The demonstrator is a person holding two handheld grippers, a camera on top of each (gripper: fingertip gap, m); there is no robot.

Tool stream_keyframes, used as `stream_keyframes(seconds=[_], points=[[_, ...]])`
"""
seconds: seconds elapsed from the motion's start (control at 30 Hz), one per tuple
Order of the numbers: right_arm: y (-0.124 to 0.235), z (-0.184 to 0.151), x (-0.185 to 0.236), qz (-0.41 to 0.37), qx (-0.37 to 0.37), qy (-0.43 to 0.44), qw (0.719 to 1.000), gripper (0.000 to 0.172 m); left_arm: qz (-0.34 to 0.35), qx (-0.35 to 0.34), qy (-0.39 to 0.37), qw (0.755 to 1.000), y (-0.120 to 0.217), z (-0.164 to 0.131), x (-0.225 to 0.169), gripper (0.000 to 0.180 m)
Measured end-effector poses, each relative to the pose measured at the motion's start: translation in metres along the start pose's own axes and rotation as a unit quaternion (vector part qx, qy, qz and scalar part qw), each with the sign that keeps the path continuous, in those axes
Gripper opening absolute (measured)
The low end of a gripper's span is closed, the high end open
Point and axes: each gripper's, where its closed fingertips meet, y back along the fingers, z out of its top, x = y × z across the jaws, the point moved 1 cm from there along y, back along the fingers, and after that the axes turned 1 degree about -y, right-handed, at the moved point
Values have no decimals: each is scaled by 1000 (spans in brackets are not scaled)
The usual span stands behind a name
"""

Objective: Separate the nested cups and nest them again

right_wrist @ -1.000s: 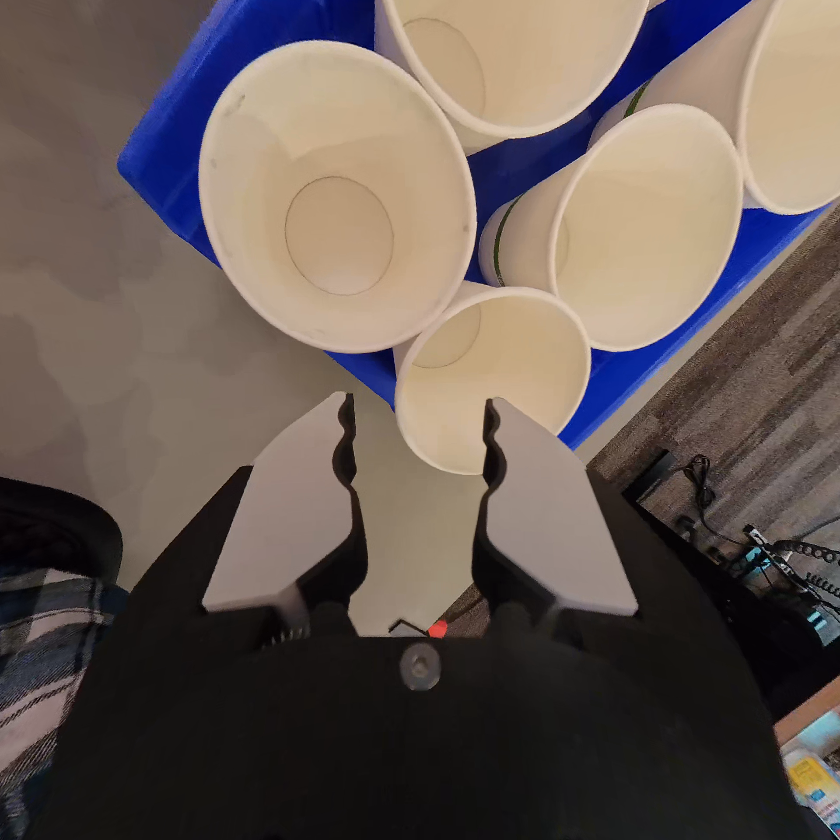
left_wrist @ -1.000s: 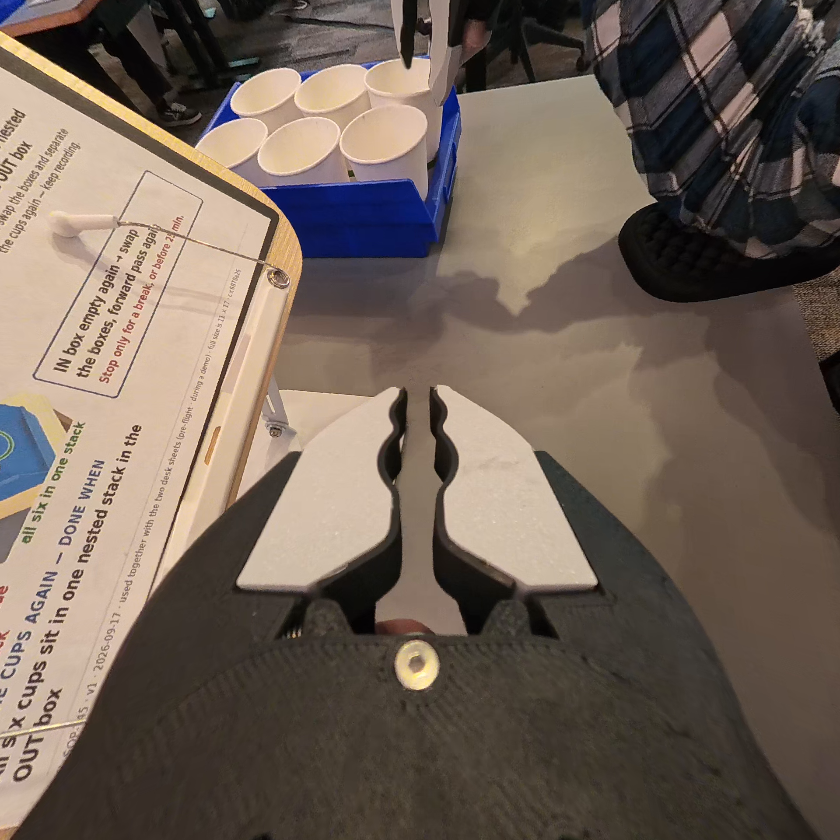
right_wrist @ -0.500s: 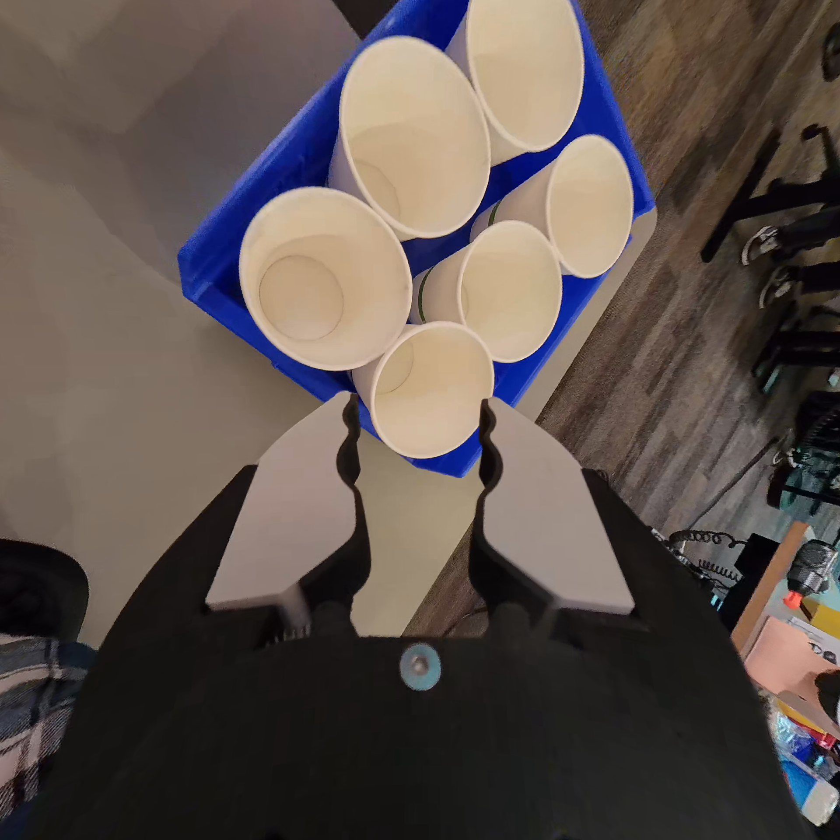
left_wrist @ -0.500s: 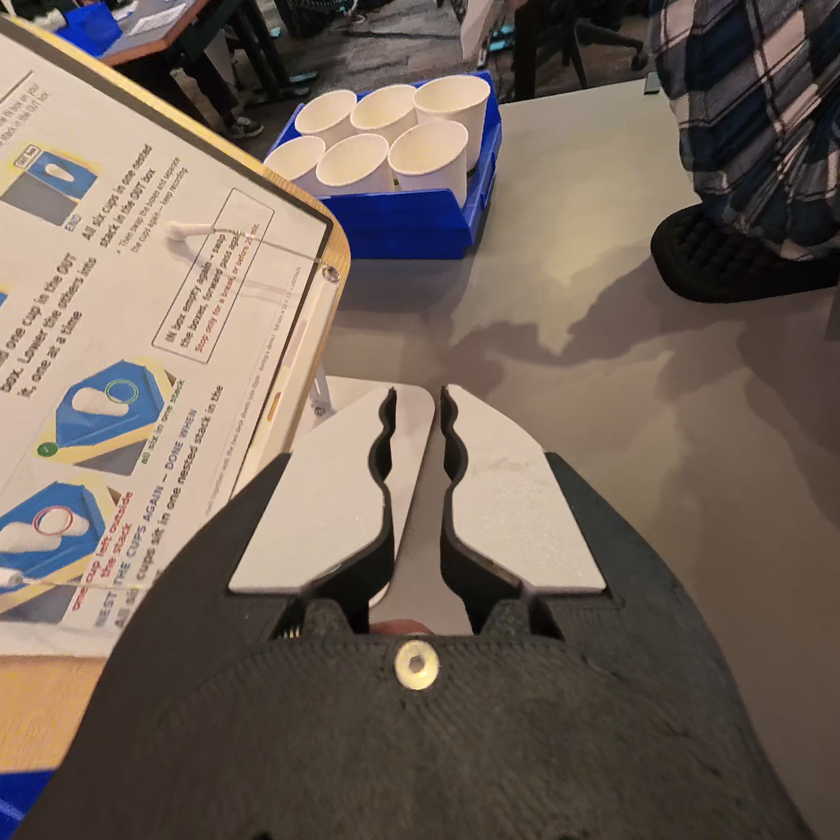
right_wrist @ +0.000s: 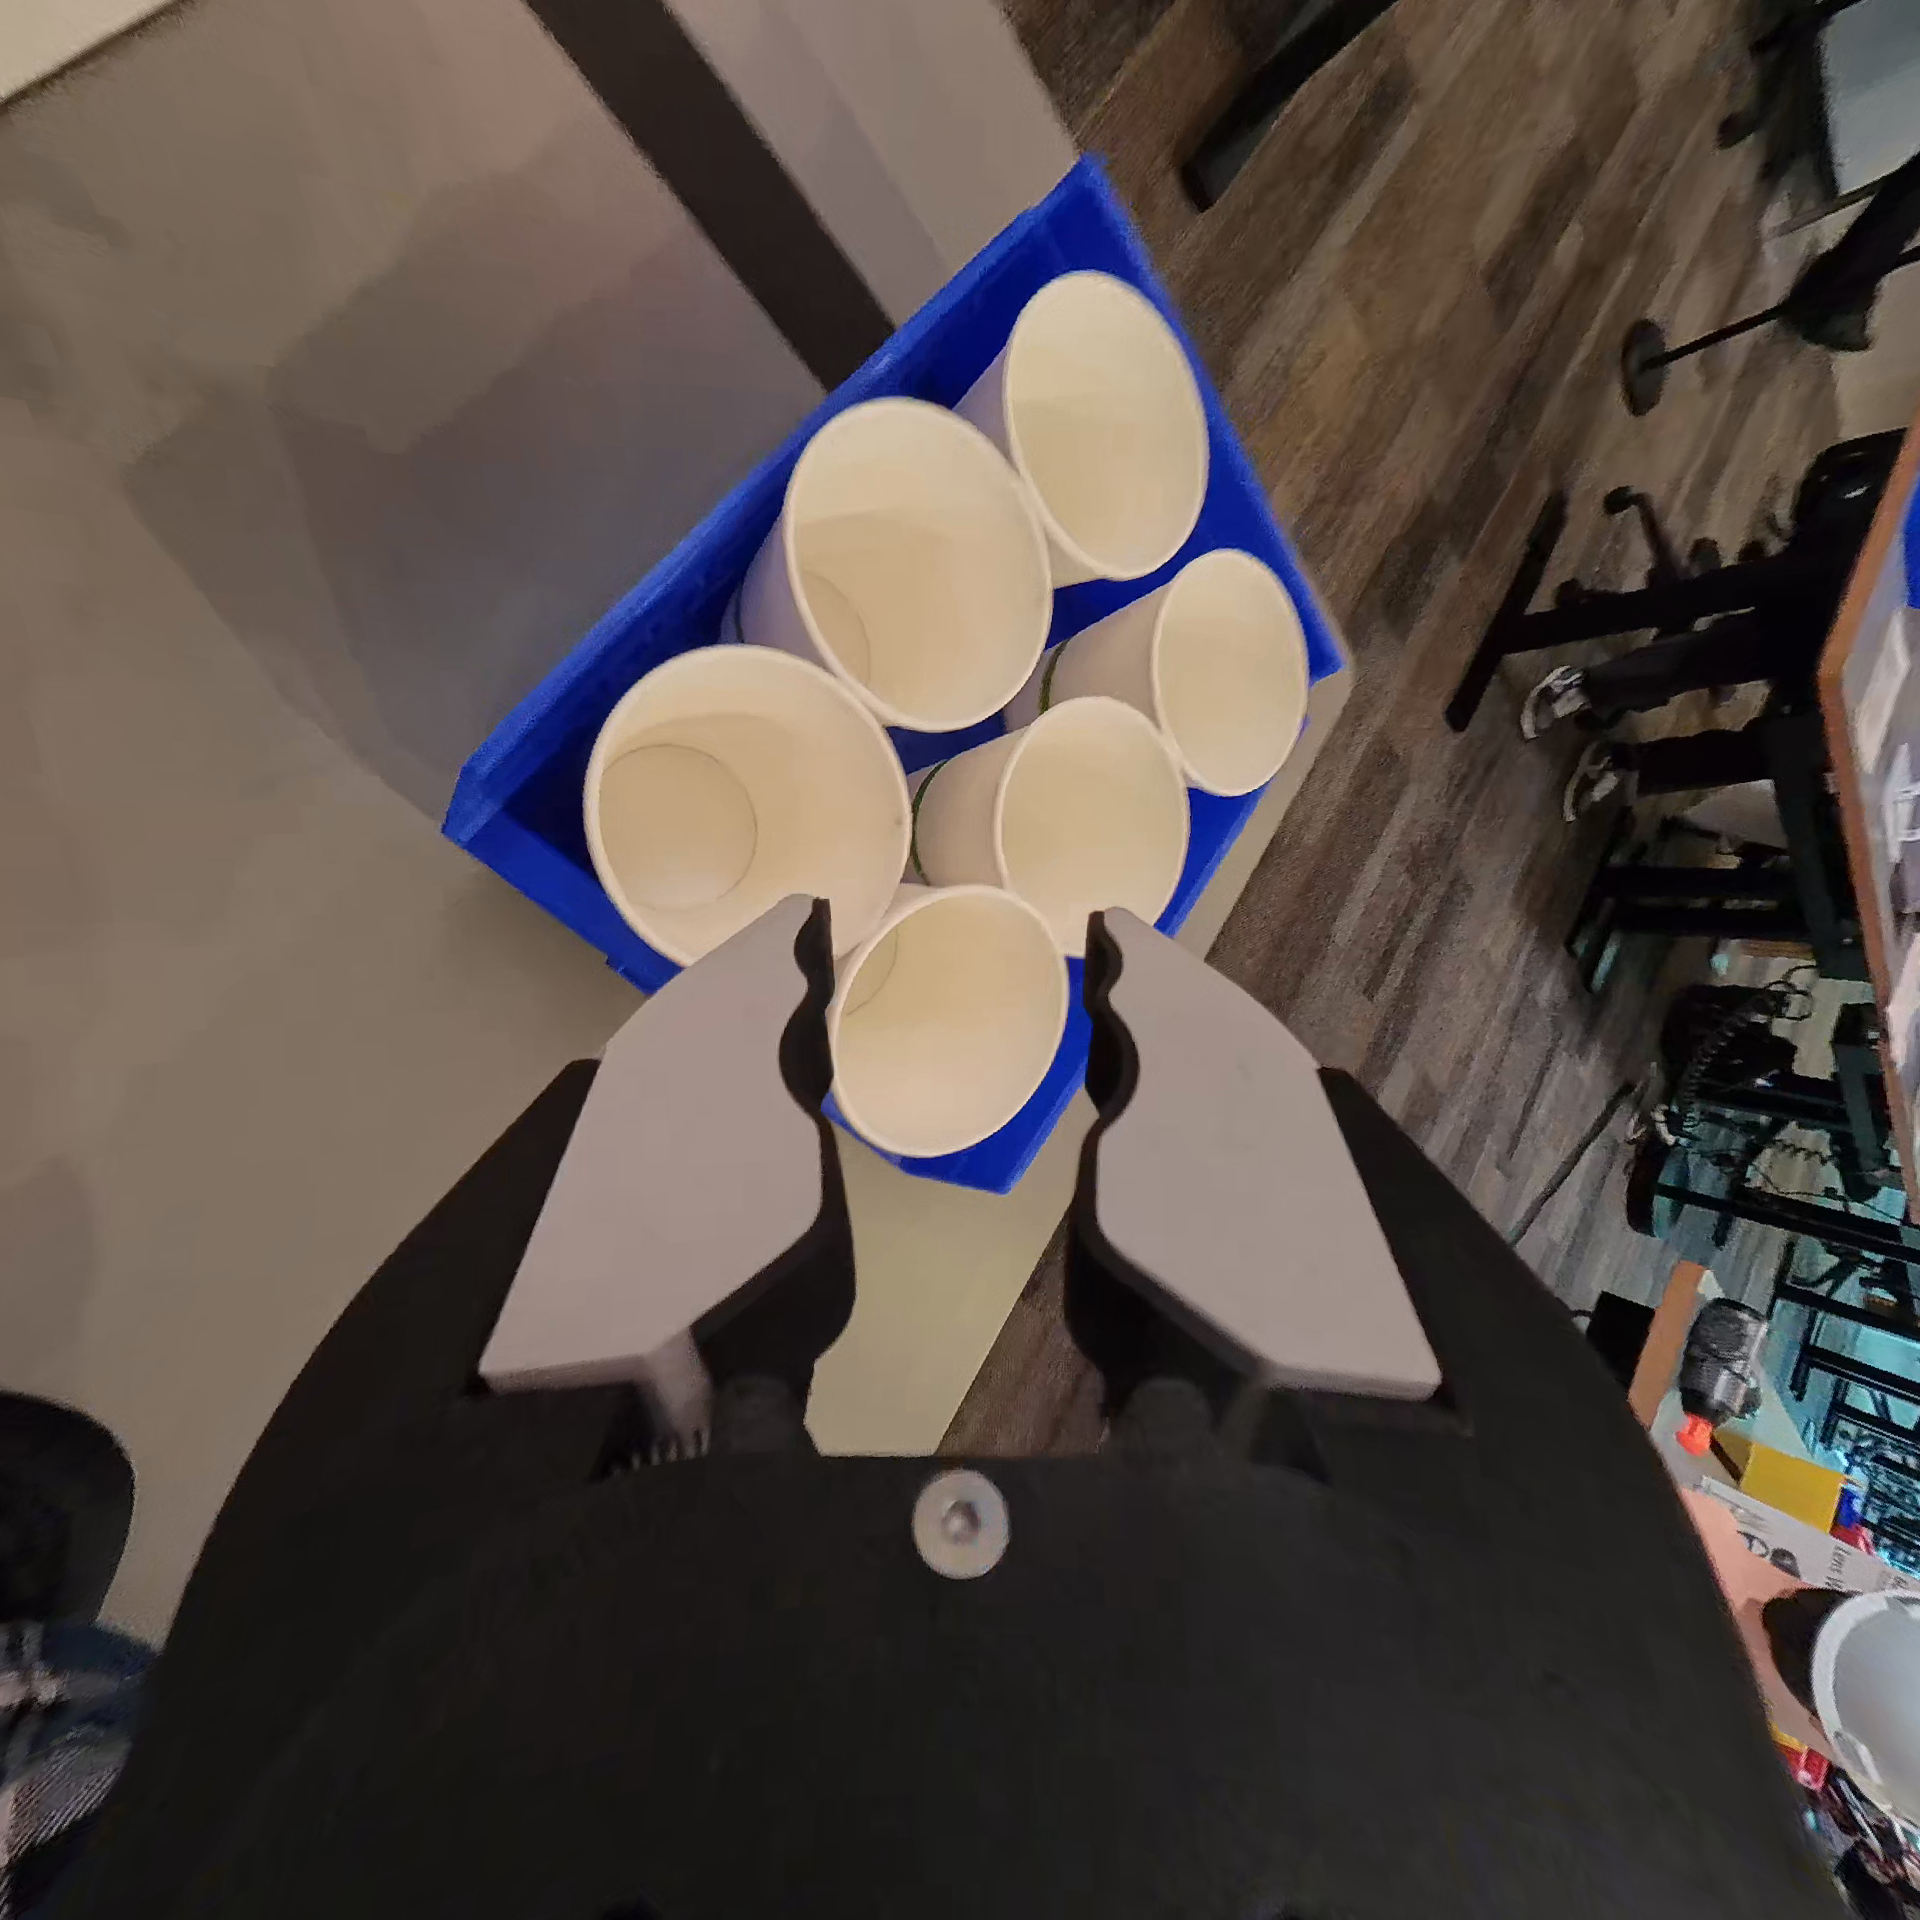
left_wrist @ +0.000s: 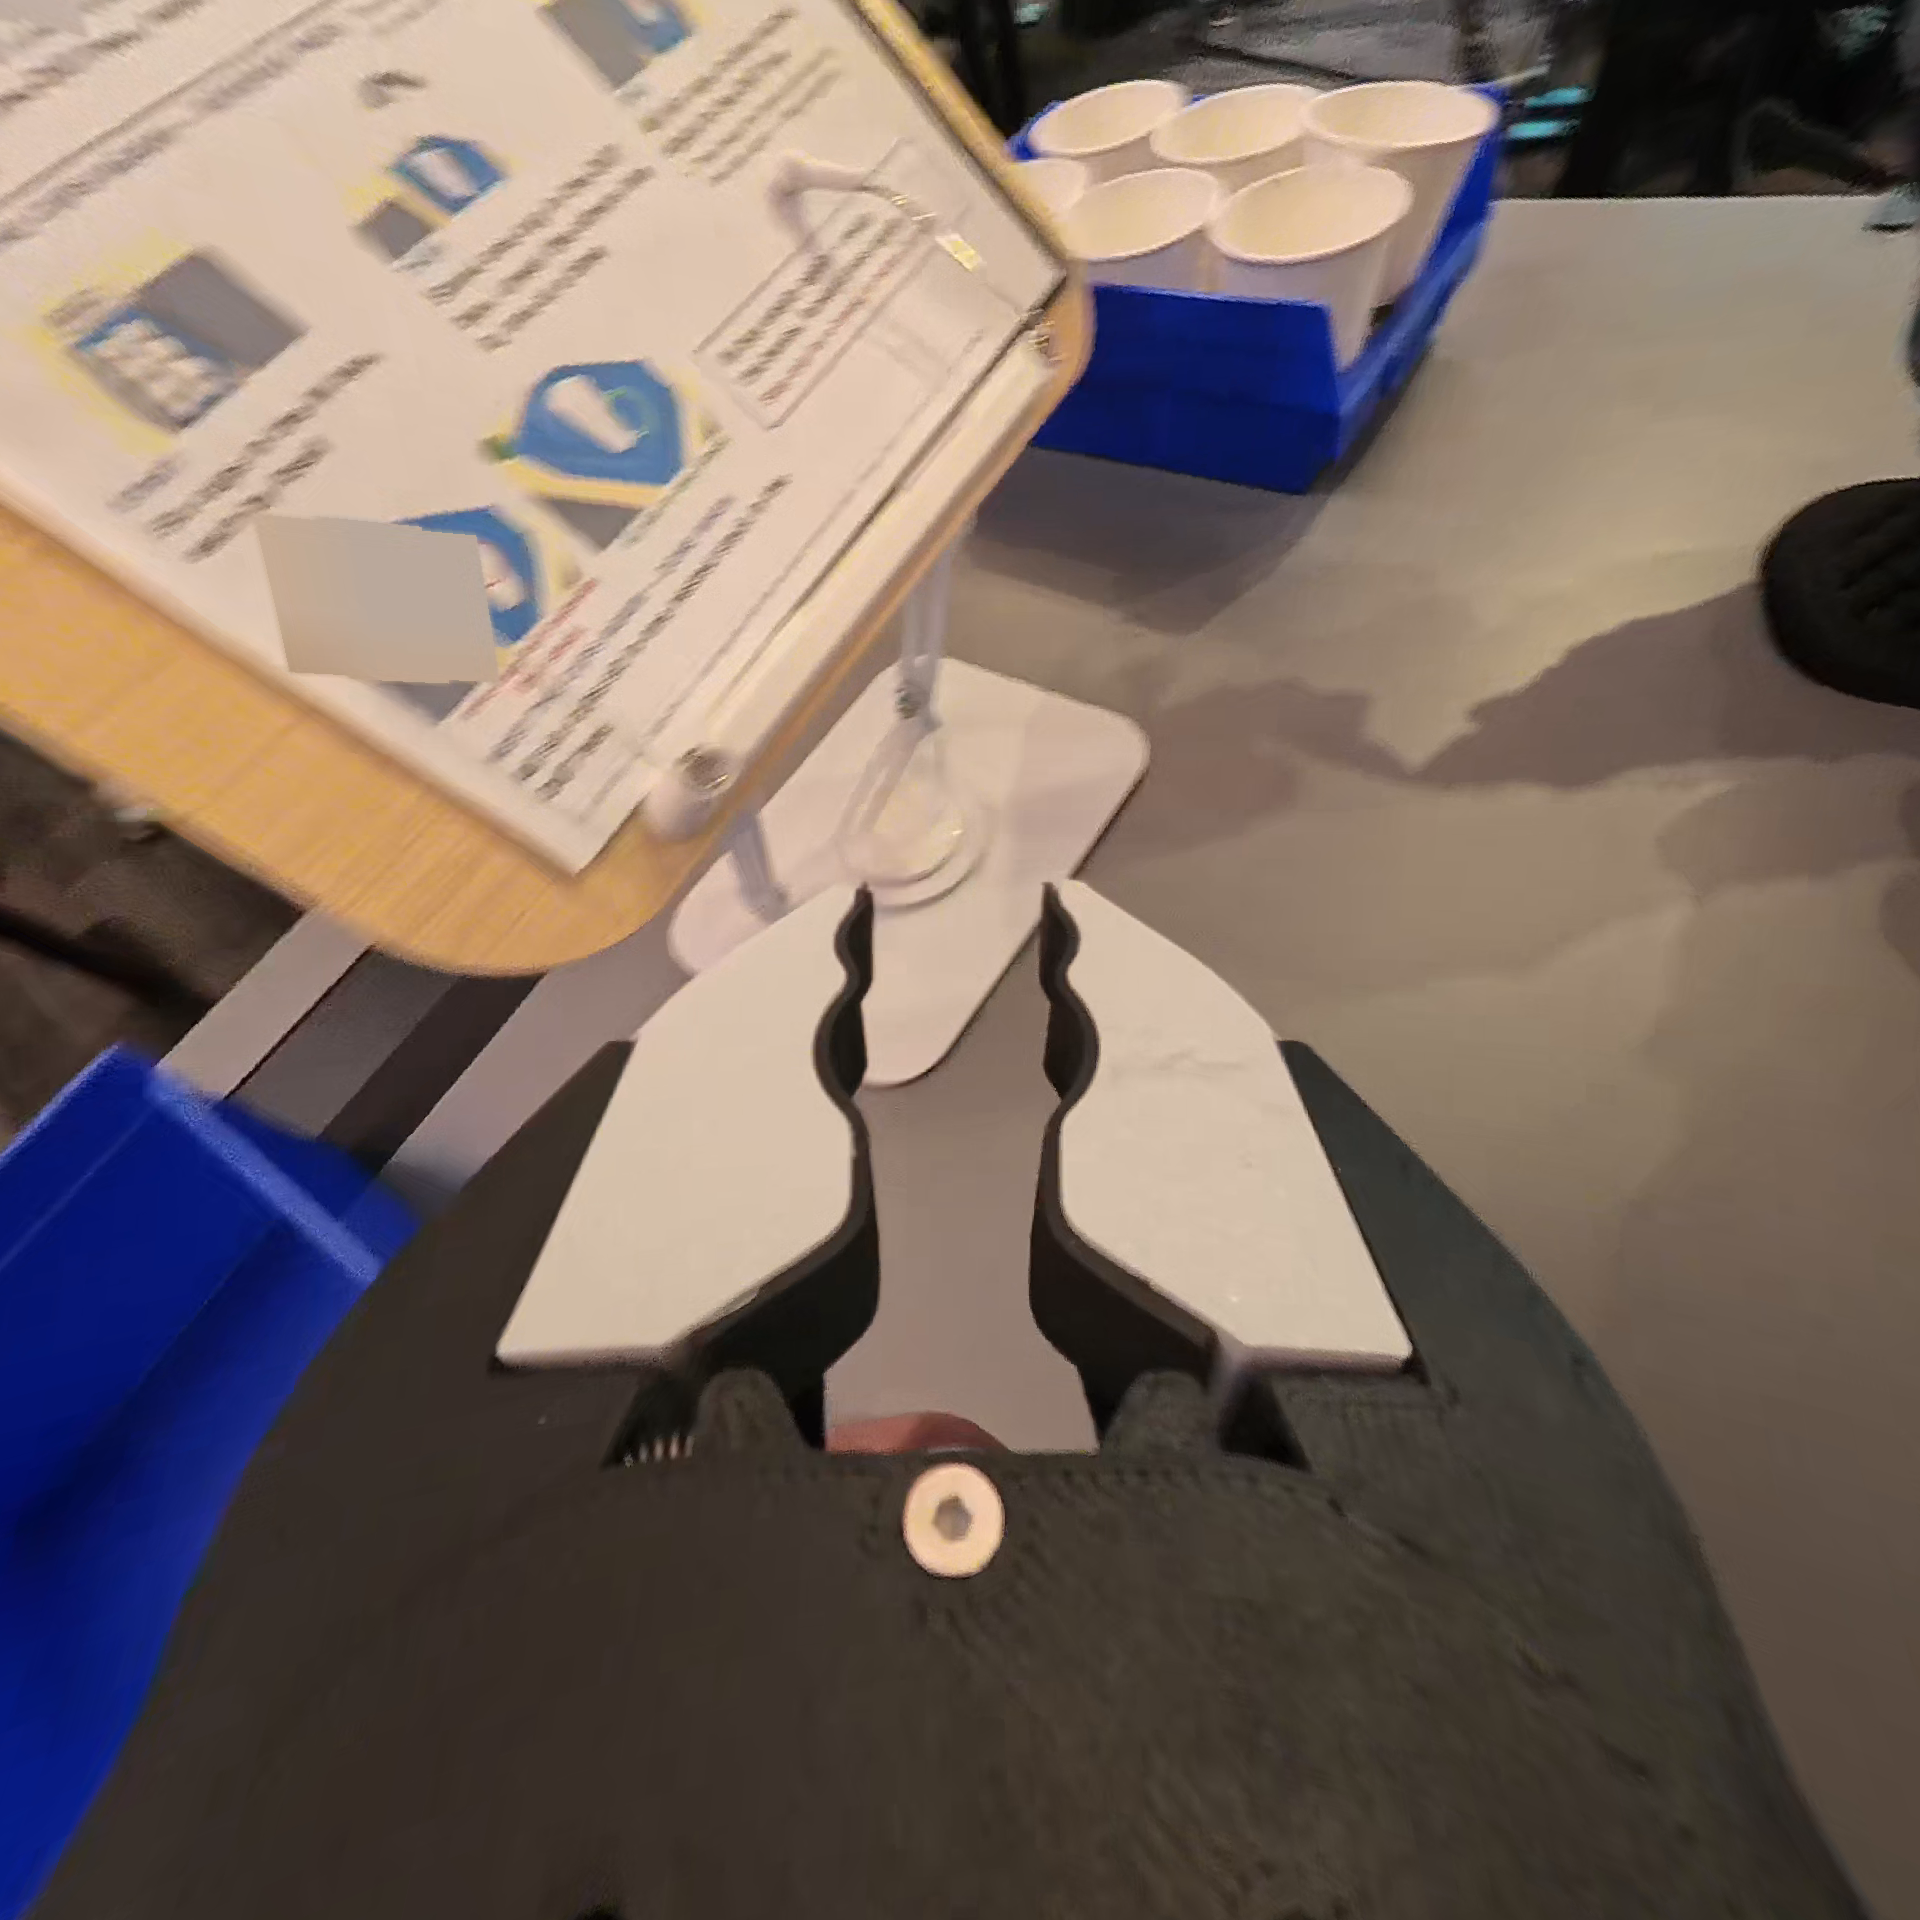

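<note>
While six white cups (right_wrist: pixel 914 561) stand upright, mouths up, in blue bin (right_wrist: pixel 540 831) | both tools wide, bare.

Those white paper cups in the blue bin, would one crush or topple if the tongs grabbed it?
The paper cups look thin-walled, so a hard squeeze probably dents them. Empty, they are likely light. Several already lean in the blue bin, so a nudge might tip one.

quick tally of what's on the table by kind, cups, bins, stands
white paper cups: 6
blue bins: 2, the second near the left tongs
stand with instruction board: 1
total: 9
</note>
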Motion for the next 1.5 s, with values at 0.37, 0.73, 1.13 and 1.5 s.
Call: stream_keyframes(seconds=[0.37, 0.73, 1.13, 1.5], points=[[22, 33, -41, -55, -95, -49, 993, 47, 277, 108, 83, 951, 120, -113, 141, 89], [10, -46, -43, -53, -101, -156, 981, 47, 292, 129, 236, 918, 140, -230, 191, 102], [-41, -108, -9, 32, -146, -292, 945, 39, 271, 142, 282, 909, 123, -267, 192, 100], [-66, -125, -7, 33, -104, -301, 947, 35, 259, 147, 289, 910, 114, -273, 189, 96]])
